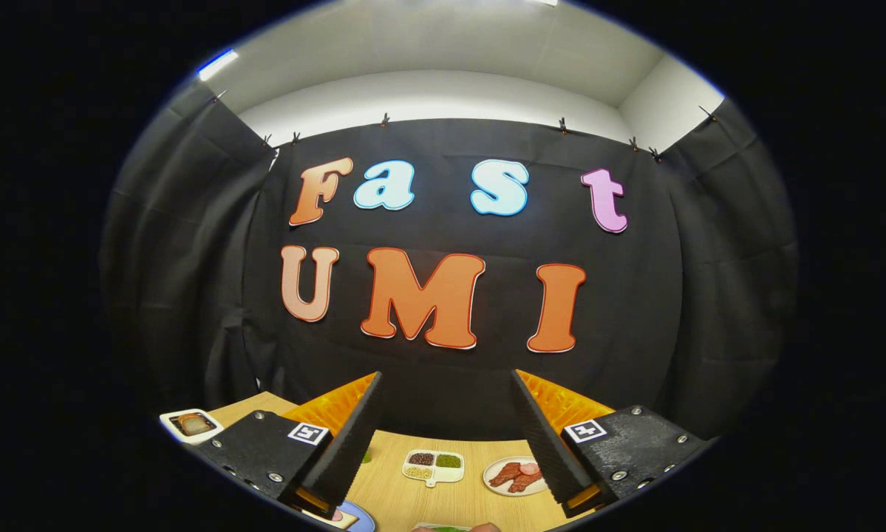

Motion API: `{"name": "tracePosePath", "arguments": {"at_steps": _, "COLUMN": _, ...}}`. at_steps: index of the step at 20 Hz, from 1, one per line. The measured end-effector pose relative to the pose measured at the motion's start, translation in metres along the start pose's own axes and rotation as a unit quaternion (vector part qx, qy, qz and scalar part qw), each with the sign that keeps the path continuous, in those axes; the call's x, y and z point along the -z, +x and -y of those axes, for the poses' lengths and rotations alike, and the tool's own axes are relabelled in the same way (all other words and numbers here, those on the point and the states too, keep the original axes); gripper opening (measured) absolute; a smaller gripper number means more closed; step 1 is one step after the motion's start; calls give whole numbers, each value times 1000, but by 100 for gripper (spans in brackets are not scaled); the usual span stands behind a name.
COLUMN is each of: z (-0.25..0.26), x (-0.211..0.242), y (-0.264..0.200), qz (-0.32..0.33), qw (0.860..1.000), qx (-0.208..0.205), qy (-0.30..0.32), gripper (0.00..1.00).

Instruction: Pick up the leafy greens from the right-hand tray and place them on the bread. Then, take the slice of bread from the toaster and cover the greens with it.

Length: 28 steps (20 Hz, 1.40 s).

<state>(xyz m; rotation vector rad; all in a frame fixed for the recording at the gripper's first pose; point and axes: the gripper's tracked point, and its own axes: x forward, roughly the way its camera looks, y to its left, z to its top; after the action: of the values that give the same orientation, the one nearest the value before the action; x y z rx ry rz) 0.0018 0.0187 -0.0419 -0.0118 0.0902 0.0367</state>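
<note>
My claw (446, 436) is spread wide and empty, raised above the wooden worktop (479, 502). Task status: nothing picked yet, as I judge it. Beyond the claw: a compartmented white dish (434, 467) and an oval plate of meat (515, 475). A green edge, possibly the greens (443, 527), lies below the claw.

No readable words; square coded markers (308, 433) sit on the gripper (446, 375) behind its wide-spread fingers (354, 436).

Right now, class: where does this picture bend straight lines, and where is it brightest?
Gripper view: fisheye curves the table edge and the wall; a ceiling light glares brightest; the open fingers and the divided dish stay sharp.
</note>
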Motion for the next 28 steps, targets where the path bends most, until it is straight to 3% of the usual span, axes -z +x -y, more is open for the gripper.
{"name": "tracePosePath", "arguments": {"at_steps": 9, "z": 3, "x": 40, "y": 4, "qz": -45, "qw": 999, "qx": -1, "qy": -7, "gripper": 100}}
{"name": "tracePosePath", "arguments": {"at_steps": 15, "z": 4, "x": 100, "y": 5, "qz": -114, "qw": 993, "qx": -1, "qy": -3, "gripper": 100}}
{"name": "tracePosePath", "arguments": {"at_steps": 23, "z": -8, "x": 217, "y": -17, "qz": -276, "qw": 961, "qx": -18, "qy": 10, "gripper": 100}}
{"name": "tracePosePath", "arguments": {"at_steps": 28, "z": -10, "x": 281, "y": -40, "qz": -382, "qw": 923, "qx": -24, "qy": 25, "gripper": 100}}
